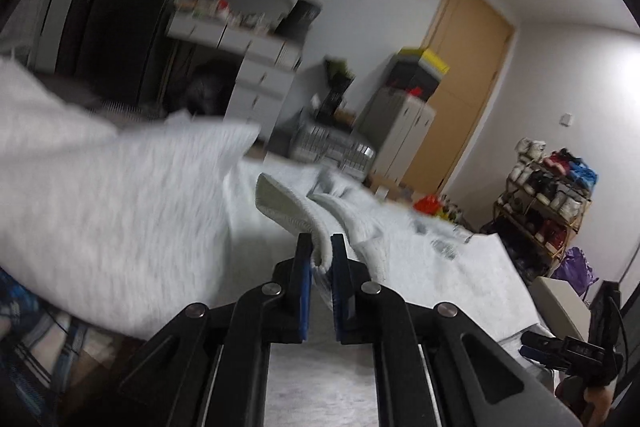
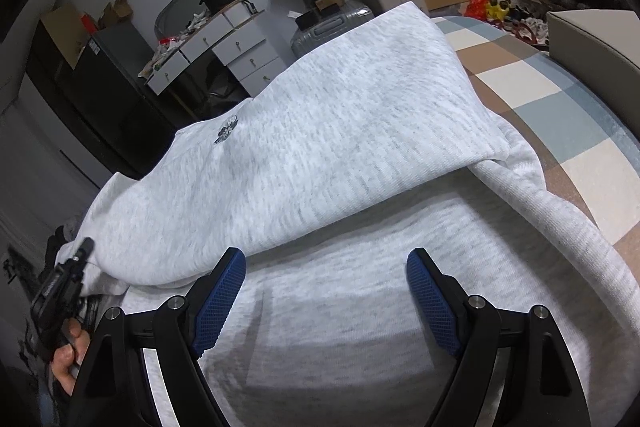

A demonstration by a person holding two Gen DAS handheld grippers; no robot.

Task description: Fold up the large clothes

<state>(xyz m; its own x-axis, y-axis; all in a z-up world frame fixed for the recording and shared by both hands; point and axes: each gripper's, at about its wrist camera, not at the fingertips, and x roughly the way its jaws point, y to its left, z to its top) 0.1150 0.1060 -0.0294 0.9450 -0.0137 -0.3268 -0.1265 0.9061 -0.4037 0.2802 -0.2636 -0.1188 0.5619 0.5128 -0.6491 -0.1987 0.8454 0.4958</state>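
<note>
A large light grey sweatshirt (image 2: 320, 131) lies on a bed, its upper part folded over the lower part, a small dark logo (image 2: 226, 131) showing. My left gripper (image 1: 321, 247) is shut on a ribbed cuff or hem (image 1: 292, 211) of the sweatshirt and holds it lifted; the cloth hangs blurred at the left (image 1: 100, 195). My right gripper (image 2: 326, 267) is open and empty, just above the flat lower part of the sweatshirt (image 2: 340, 327). The left gripper also shows at the left edge of the right wrist view (image 2: 64, 287).
A checked bedspread (image 2: 540, 87) covers the bed, with a beige headboard or cushion (image 2: 592, 39) at the right. Behind stand a white drawer desk (image 2: 224, 47), a grey suitcase (image 2: 332, 27), a wooden door (image 1: 460, 87) and a shoe rack (image 1: 548, 195).
</note>
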